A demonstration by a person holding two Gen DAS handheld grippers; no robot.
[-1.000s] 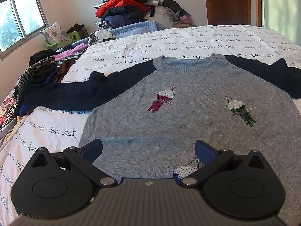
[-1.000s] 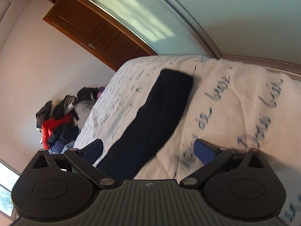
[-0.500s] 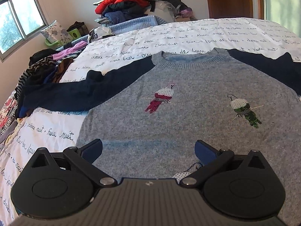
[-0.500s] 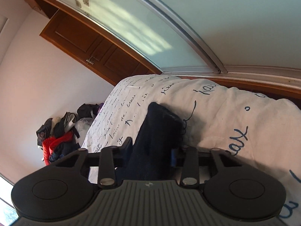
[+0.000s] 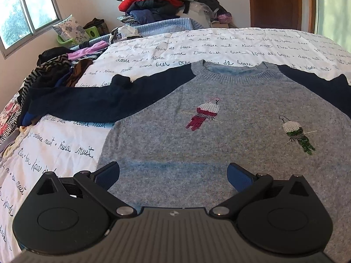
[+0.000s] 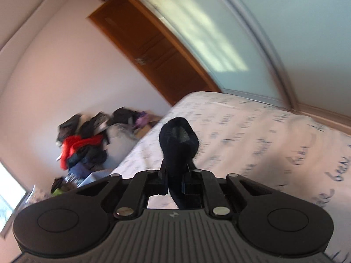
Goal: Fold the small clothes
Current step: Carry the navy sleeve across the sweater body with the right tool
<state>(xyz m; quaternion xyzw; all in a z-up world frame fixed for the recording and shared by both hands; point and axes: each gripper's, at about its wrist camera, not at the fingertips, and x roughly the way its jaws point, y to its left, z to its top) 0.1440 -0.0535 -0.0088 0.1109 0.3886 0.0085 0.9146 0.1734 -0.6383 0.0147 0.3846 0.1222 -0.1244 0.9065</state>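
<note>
A small grey sweater with navy sleeves and two embroidered birds lies flat, front up, on a white bedspread with blue script. Its left navy sleeve stretches out to the left. My left gripper is open and empty, hovering over the sweater's lower hem. My right gripper is shut on the cuff end of the sweater's right navy sleeve, lifted off the bedspread; the cuff sticks up past the fingers.
A heap of loose clothes lies along the bed's left edge. A pile of red and dark clothes sits behind the bed; it also shows in the right wrist view. A wooden door and window stand beyond.
My right gripper closed on the navy sleeve end and lifted it off the bed, swinging the view. My left gripper drew back slightly towards the hem, still open.
</note>
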